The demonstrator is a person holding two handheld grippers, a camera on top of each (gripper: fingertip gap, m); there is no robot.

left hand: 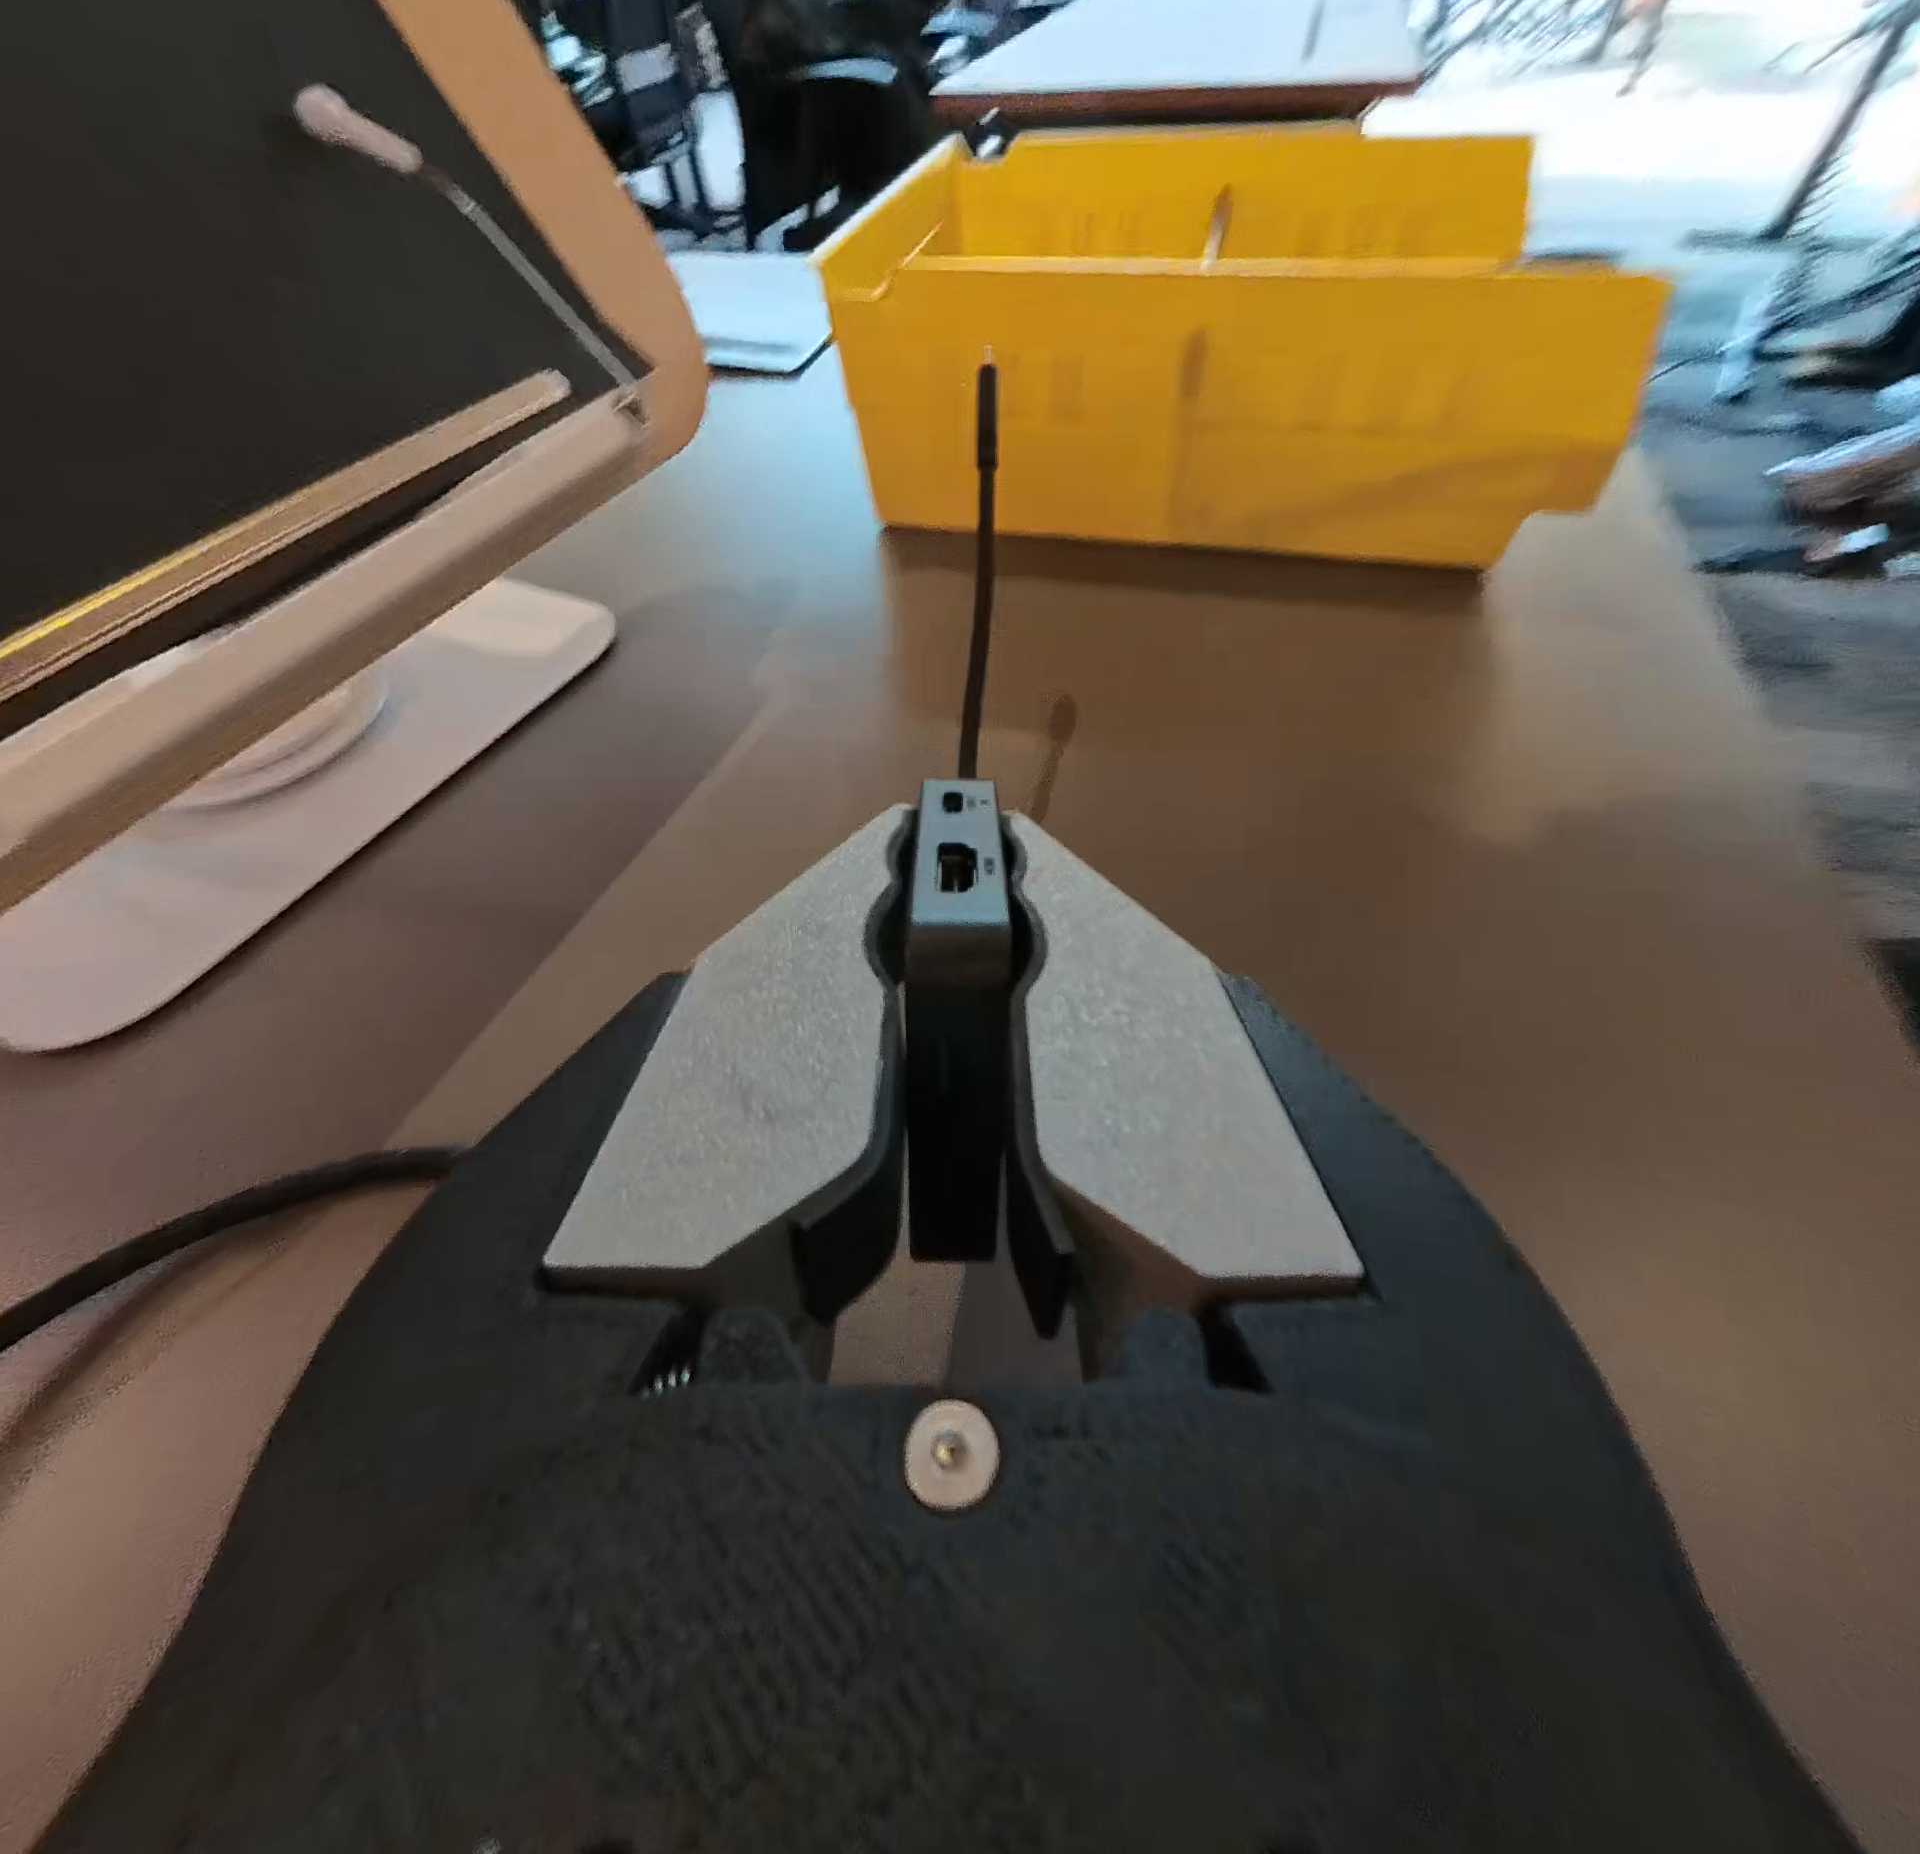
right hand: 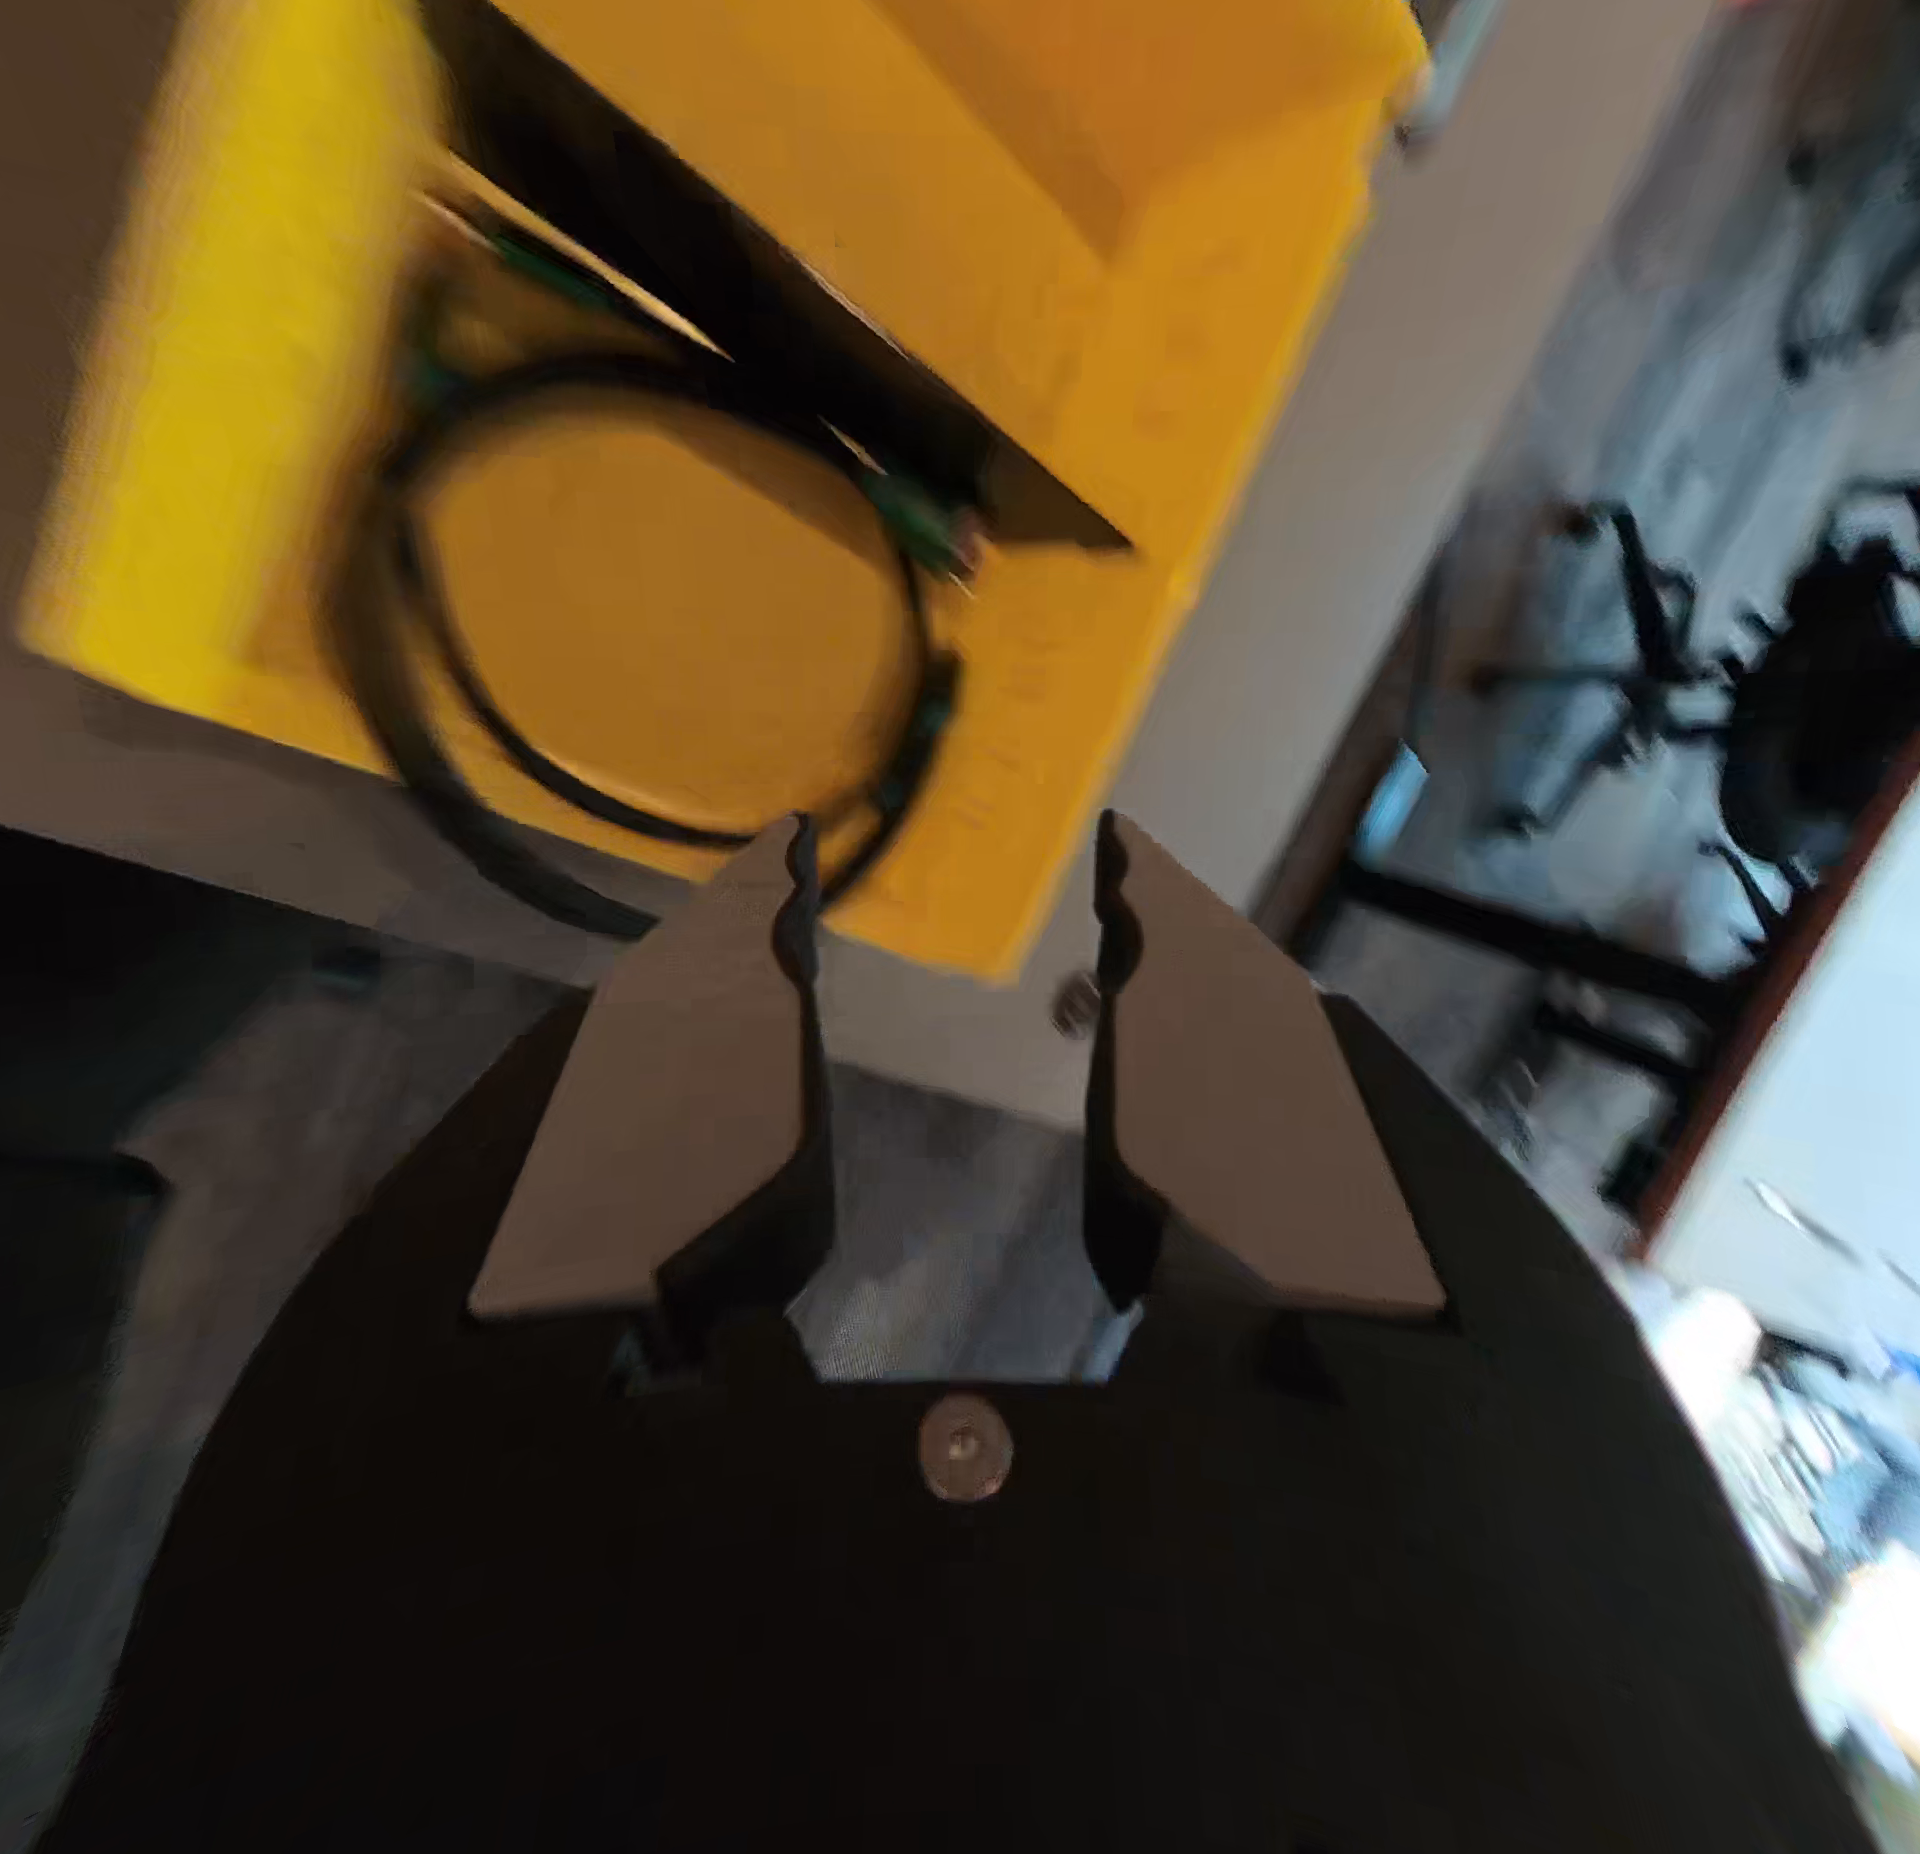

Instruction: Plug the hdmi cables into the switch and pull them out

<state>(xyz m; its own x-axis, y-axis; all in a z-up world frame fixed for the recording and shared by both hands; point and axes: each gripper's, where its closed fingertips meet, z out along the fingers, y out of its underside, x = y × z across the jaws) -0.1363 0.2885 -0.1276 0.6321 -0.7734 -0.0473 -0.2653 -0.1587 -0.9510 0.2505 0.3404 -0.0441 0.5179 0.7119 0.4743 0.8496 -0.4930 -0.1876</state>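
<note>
My left gripper (left hand: 958, 869) is shut on a small black HDMI switch (left hand: 958, 895), held on edge above the brown table with a port facing up. A thin black lead (left hand: 979, 557) runs from the switch's far end toward the yellow bin (left hand: 1247, 391). My right gripper (right hand: 954, 838) is open and empty, hovering over the near edge of the yellow bin (right hand: 260, 350). A coiled black HDMI cable (right hand: 416, 599) lies in the bin's near compartment, just beyond the left fingertip. The right wrist view is blurred.
A monitor on a white stand (left hand: 312, 703) fills the left of the left wrist view, with a black cable (left hand: 208, 1222) trailing on the table near it. The table edge and floor with chairs (right hand: 1662, 682) lie to the right of the bin. The tips of one gripper are about 40 cm away from the tips of the other.
</note>
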